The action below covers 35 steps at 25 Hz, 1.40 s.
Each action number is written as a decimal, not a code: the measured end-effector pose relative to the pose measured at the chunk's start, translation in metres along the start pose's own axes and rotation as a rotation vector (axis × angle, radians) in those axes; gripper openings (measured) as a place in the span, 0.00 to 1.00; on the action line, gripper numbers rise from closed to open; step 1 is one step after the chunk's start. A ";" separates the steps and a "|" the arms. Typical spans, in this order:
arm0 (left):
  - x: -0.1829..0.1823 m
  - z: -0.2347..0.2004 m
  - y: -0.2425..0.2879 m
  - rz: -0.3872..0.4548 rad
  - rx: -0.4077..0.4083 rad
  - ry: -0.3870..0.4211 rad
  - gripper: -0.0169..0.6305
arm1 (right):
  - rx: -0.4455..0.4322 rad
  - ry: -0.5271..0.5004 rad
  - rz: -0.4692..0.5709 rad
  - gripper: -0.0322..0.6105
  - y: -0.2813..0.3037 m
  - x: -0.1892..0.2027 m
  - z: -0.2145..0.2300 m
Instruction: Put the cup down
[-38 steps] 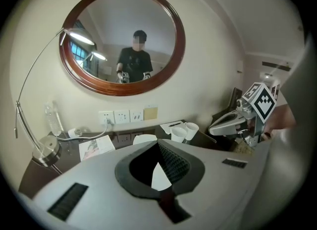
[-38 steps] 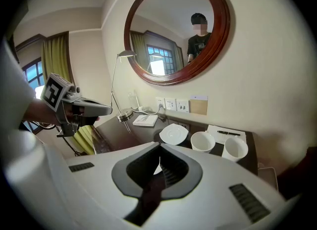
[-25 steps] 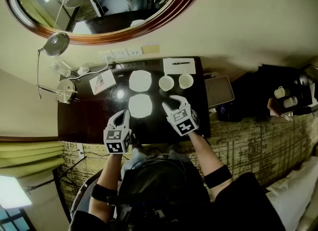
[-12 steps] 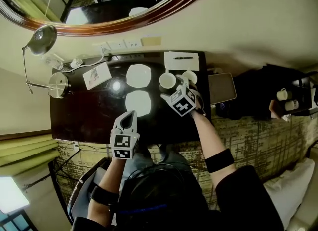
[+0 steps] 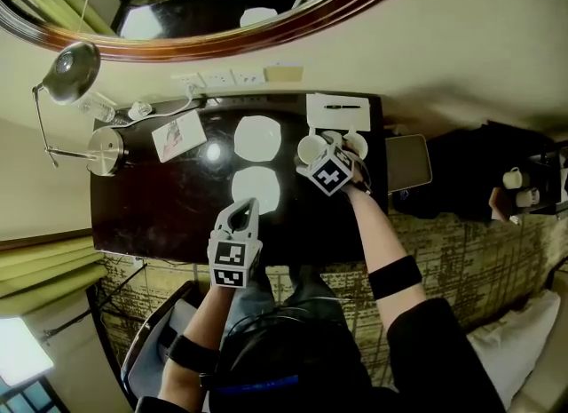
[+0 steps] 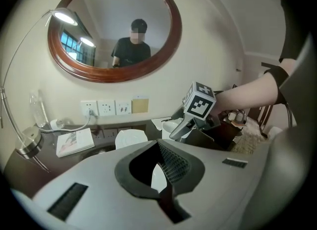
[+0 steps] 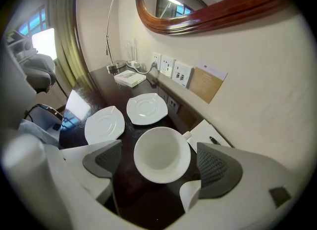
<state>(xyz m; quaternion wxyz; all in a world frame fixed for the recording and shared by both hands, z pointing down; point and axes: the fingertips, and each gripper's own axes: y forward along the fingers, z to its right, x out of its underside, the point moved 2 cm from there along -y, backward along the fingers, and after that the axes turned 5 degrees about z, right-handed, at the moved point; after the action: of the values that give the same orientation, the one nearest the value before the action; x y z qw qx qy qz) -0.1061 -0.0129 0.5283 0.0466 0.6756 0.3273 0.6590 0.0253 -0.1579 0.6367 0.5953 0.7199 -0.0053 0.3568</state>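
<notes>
A white cup [image 7: 162, 154] stands upright on the dark desk [image 5: 160, 207], at the back right in the head view [image 5: 311, 149]. My right gripper [image 7: 161, 162] hangs over it, jaws opening, one pad on each side and neither touching the cup. A second white cup [image 5: 357, 145] stands just right of it, partly hidden behind the right jaw in the right gripper view [image 7: 190, 194]. My left gripper [image 5: 241, 211] is shut and holds nothing, near the desk's front edge.
Two white saucers [image 5: 257, 136] [image 5: 256, 187] lie left of the cups. A notepad with a pen [image 5: 338, 111] is by the wall behind them. A booklet [image 5: 178, 137] and a desk lamp [image 5: 75, 60] are at the left. A round mirror [image 6: 114, 31] hangs above wall sockets [image 6: 106, 108].
My right gripper has travelled from the middle of the desk to the cups at the back right. The left gripper has stayed near the front edge.
</notes>
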 end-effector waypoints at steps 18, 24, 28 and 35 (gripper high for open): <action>0.011 -0.038 -0.005 -0.007 -0.018 -0.037 0.01 | -0.022 -0.005 -0.125 0.72 0.025 0.002 0.008; 0.013 -0.042 -0.007 -0.002 -0.022 -0.048 0.01 | -0.035 0.002 -0.122 0.72 0.027 0.001 0.002; 0.014 -0.048 -0.008 0.000 -0.029 -0.057 0.02 | -0.019 -0.031 -0.092 0.72 0.019 -0.022 0.003; 0.015 -0.061 -0.010 0.005 -0.050 -0.078 0.02 | -0.050 -0.099 0.032 0.72 0.019 -0.095 -0.014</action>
<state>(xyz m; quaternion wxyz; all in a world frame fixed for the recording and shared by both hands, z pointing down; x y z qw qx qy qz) -0.1677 -0.0200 0.5436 0.0745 0.7002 0.3070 0.6402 -0.0606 -0.1905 0.6039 0.6064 0.7213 -0.0553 0.3302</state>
